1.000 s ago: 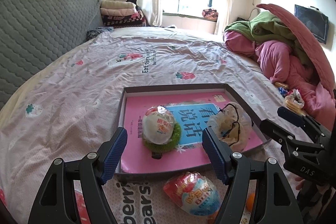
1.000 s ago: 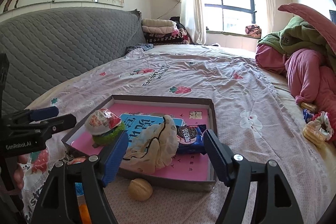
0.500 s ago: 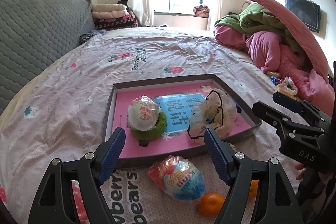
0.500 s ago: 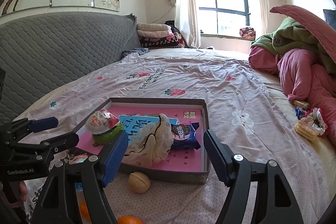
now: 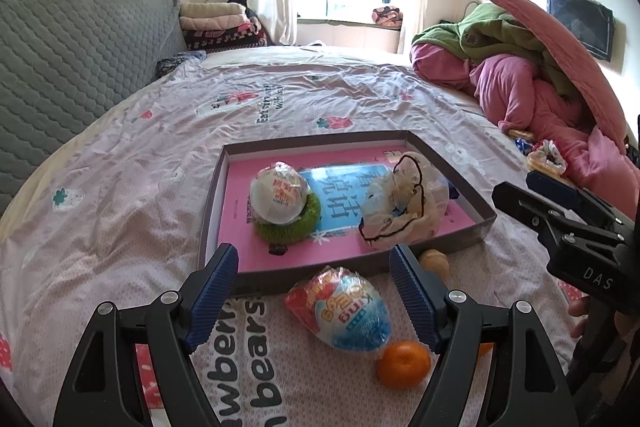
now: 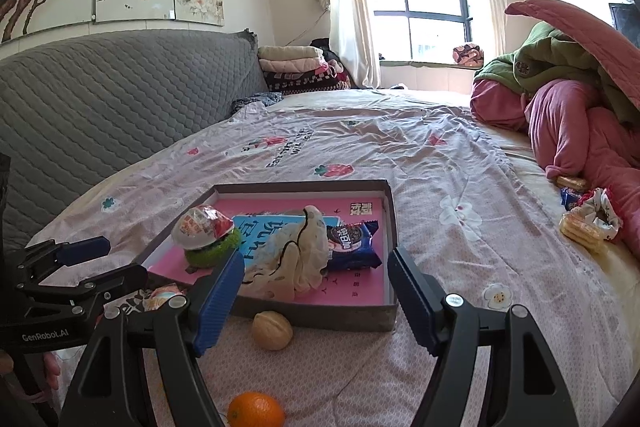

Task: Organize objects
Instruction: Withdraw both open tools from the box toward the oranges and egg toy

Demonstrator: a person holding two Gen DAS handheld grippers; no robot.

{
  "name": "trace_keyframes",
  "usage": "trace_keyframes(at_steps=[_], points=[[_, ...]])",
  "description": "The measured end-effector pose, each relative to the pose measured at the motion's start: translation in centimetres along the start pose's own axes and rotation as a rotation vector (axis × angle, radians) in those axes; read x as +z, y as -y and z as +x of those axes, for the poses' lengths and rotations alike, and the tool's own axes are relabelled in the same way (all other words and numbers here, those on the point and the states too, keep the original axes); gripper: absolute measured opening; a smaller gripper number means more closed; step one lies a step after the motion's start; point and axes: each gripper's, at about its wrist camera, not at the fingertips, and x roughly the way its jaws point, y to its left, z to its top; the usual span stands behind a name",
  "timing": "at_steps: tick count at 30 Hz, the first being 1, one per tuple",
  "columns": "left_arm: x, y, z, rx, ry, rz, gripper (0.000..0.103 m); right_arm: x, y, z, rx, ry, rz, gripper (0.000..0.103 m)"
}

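Right now the left hand-held gripper (image 5: 314, 265) hangs with its jaws spread and nothing between the pads; they have just been opening a little further. Just ahead of it and below, on the bed sheet (image 5: 120, 211), lies a wrapped egg-shaped snack (image 5: 344, 309), and a mandarin (image 5: 404, 363) touches the snack's near right end. Beyond the snack sits the shallow box tray (image 5: 484, 219), which already holds a white wrapped ball on a green scrubber (image 5: 282, 197), a crumpled cloth bag (image 5: 400, 209) and, seen from the right wrist view, a blue cookie packet (image 6: 352, 245).

The right hand-held gripper (image 6: 316, 285) is likewise spread and empty. A walnut-like nut (image 6: 272, 330) lies just before it against the tray's near wall, and the mandarin sits nearer still, low between its fingers.

The step in hand looks like picking up the wrapped snack for the tray. To do it well, the left hand-held gripper should come down so the pads straddle the snack's narrow width, clear of the mandarin, and close gently, since the foil wrapper will crinkle and slip. The lift must clear the tray's near wall, and the bare pink floor at the near left corner seems the safest spot to set it down.
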Motion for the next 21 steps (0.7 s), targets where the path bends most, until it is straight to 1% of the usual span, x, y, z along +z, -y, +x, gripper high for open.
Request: trace_keyframes(at_steps=[13,21], points=[[-2.3,1.3,-0.7,-0.023,-0.039,0.028,0.079,-1.0,-0.5,-1.2,0.014,-0.015,-0.006,0.074],[-4.0,2.4,-0.7,-0.035,-0.077,0.055,0.079,-2.3,-1.3,-1.7,0.012,-0.057,-0.042,0.074]])
